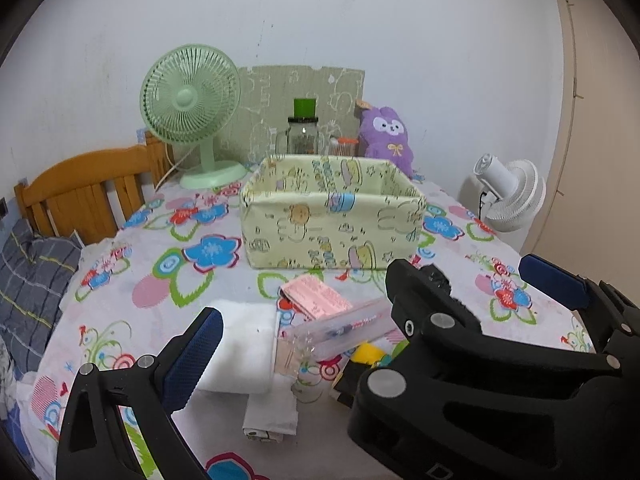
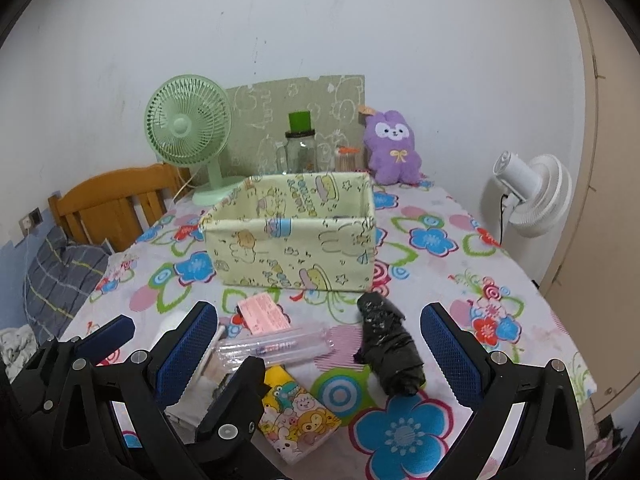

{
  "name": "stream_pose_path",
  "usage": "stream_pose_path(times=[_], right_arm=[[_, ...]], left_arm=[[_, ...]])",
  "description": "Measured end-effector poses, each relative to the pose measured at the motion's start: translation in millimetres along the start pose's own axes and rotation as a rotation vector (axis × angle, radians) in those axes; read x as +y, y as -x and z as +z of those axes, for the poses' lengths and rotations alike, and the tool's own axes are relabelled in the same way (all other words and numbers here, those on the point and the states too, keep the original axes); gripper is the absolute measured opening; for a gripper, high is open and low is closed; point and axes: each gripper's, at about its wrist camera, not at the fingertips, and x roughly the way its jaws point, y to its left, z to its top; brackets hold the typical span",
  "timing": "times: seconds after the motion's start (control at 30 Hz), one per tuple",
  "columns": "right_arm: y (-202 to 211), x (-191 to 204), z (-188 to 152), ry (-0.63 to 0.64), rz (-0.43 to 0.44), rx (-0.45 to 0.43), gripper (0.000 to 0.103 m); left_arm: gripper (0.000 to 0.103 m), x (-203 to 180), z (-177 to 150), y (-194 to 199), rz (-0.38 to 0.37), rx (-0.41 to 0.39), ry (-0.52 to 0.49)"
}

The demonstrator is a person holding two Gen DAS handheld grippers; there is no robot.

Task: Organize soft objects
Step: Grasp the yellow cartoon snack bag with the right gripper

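Observation:
A pale yellow cartoon-print fabric box (image 1: 332, 224) (image 2: 292, 248) stands open at mid-table. In front of it lie a folded white towel (image 1: 240, 348), a pink packet (image 1: 320, 296) (image 2: 264, 314), a clear tube case (image 1: 340, 328) (image 2: 272, 348), a yellow cartoon tissue pack (image 2: 300, 420) and a crumpled black plastic bag (image 2: 390, 348). My left gripper (image 1: 320, 320) is open over the towel and packet. My right gripper (image 2: 320, 352) is open, with the case and bag between its fingers but untouched. The two grippers' fingers interleave. A purple plush (image 1: 388, 136) (image 2: 394, 148) sits behind the box.
At the back stand a green desk fan (image 1: 192, 112), a glass jar with a green lid (image 1: 303, 132) and a card panel. A white fan (image 2: 536, 196) is off the table's right edge. A wooden headboard (image 1: 88, 188) and a grey plaid pillow (image 1: 32, 280) lie to the left.

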Motion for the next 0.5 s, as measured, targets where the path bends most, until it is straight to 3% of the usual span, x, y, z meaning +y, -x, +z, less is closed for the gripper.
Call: stream_pose_path(times=[0.4, 0.5], right_arm=[[-30.2, 0.4, -26.9, -0.007, 0.04, 0.098, 0.102], [-39.5, 1.9, -32.4, -0.002, 0.043, 0.137, 0.098]], left_arm=[[0.101, 9.9, -23.8, -26.0, 0.035, 0.093, 0.006], [0.101, 12.0, -30.2, -28.7, 0.031, 0.114, 0.007]])
